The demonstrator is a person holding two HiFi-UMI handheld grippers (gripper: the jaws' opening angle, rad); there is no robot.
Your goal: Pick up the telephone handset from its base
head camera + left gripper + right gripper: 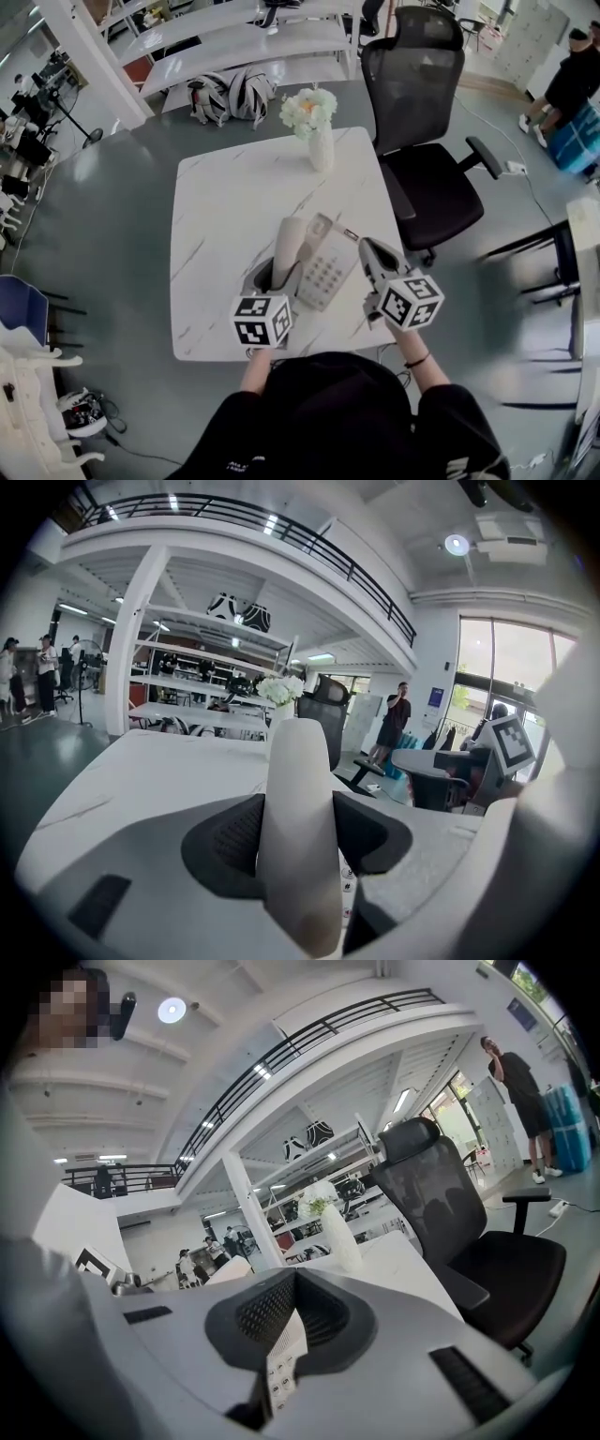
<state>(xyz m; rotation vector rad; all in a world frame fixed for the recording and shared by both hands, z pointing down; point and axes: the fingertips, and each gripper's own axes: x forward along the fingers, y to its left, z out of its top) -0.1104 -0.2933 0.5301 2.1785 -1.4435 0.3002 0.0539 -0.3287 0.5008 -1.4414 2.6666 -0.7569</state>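
White marble table (pixel 220 216) fills the middle of an open office. At its near edge the left gripper (pixel 274 281) is clamped on the pale telephone handset (pixel 289 246), 1 black pad pressed to each side. The handset tilts up and away over the left side of the phone base (pixel 328 274). The right gripper (pixel 370 251) hangs just beside the base's right edge, its 2 jaws brought together with nothing in them. Farther along the table stands a white vase of flowers (pixel 319 141). Beyond the table's far right corner is a black mesh chair (pixel 417 84).
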